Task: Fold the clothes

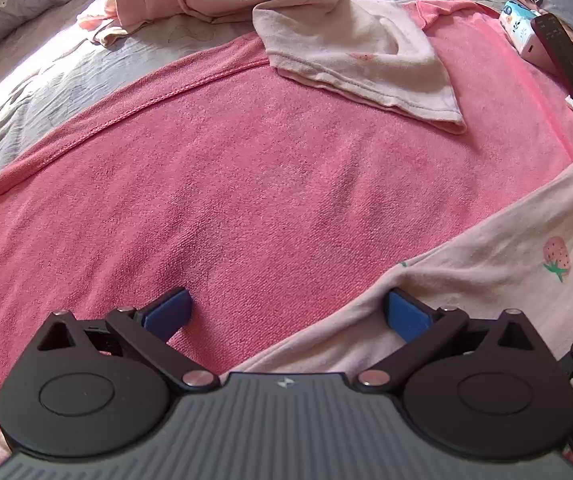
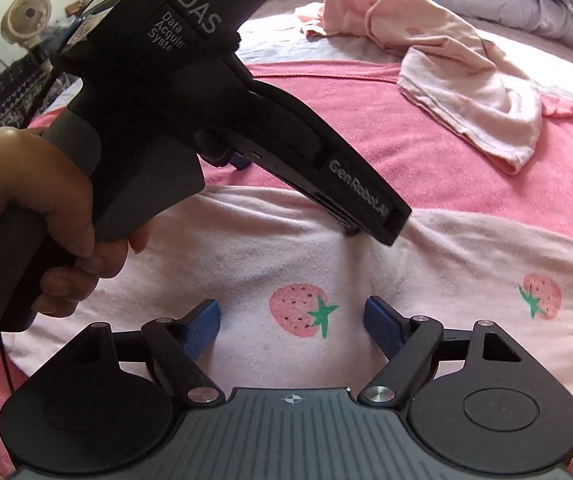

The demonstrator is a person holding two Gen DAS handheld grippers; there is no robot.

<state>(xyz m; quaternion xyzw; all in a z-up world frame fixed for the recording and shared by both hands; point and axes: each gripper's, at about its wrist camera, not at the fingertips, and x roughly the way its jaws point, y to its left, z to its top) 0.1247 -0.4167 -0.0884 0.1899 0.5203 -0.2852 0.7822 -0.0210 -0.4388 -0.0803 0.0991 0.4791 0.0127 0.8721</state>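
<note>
Pale pink strawberry-print garment [image 2: 366, 264] lies flat on the pink towel [image 1: 246, 184] on the bed, both grippers spread over it.

Left gripper [image 1: 286, 312] is wide open, right pad touching the garment's edge, left pad over bare towel. Right gripper [image 2: 291, 322] is wide open above the garment, a strawberry print between its fingers, nothing pinched. Left hand [image 2: 42, 216] holds the other gripper's handle, seen in the right wrist view. A 2nd pale garment [image 1: 362, 52] sits crumpled at the towel's far edge. Remote [image 1: 566, 56] at far right.
</note>
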